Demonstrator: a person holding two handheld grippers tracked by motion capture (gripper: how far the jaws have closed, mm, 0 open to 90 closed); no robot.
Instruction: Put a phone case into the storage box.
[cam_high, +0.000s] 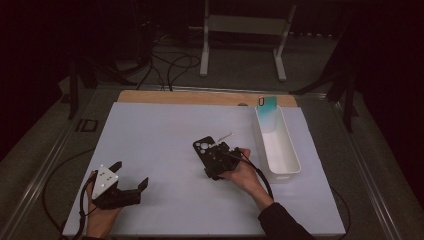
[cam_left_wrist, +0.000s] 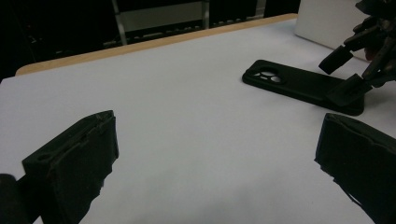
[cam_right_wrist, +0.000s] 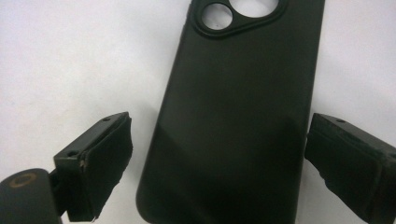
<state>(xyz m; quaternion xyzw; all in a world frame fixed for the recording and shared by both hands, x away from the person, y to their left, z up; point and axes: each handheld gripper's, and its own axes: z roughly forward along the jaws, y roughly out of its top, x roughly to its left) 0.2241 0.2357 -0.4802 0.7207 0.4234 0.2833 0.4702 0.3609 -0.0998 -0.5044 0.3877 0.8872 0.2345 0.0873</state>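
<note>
A white sheet (cam_high: 165, 150) covers the table, and every place here is told from the black phone case (cam_high: 206, 149) lying flat near the sheet's middle, its camera cut-out turned toward the far edge. Right of the case stands a long white bin (cam_high: 280, 152), with a teal phone case (cam_high: 267, 111) propped upright in its far end.

The person's right forearm comes in from the lower right, sleeve dark, and slants up and left toward the black case; the right hand (cam_high: 245, 172) sits just behind the case's near end, wrist bent down toward it. The right gripper (cam_right_wrist: 219, 163) hangs over that near end with its jaws spread wide, one on each long side of the case and not pressing it.

The left hand (cam_high: 102, 212) rests low on the sheet, well to the left of and nearer than the case. Its left gripper (cam_high: 131, 176) points right, toward the case, jaws parted and holding nothing.
</note>
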